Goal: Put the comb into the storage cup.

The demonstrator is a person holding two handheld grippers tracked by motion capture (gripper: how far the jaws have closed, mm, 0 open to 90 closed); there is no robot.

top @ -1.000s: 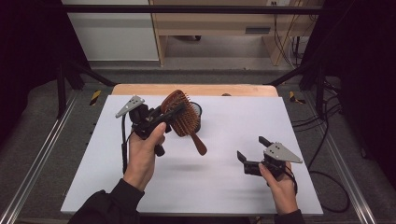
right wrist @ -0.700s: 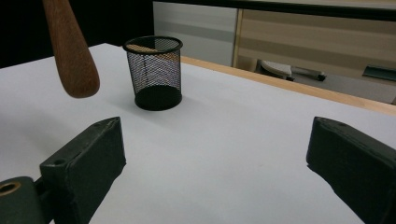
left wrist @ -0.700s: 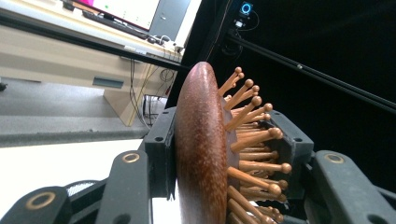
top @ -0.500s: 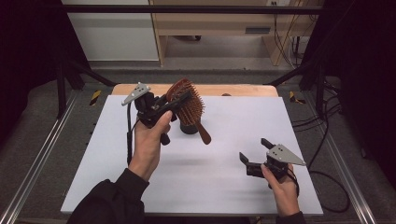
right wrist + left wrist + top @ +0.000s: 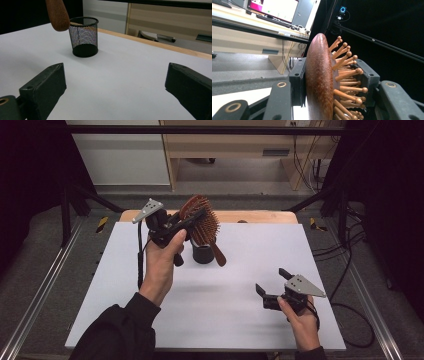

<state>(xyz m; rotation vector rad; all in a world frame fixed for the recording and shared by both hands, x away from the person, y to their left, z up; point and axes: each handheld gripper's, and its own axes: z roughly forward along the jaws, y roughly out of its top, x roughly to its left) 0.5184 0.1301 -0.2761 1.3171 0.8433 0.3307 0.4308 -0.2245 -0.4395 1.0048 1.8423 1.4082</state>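
The left gripper (image 5: 192, 220) clamps the hairbrush (image 5: 202, 222) above the cup (image 5: 202, 254); insertion remains. The right gripper (image 5: 272, 282) rests open on the tabletop (image 5: 225, 310).

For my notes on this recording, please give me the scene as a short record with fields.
left gripper: shut on the head of the wooden hairbrush, held in the air
hairbrush handle: hangs over the mesh cup, not yet inside
black mesh cup: upright on the white table, looks empty
right gripper: open, holds nothing, low above the table near the front right
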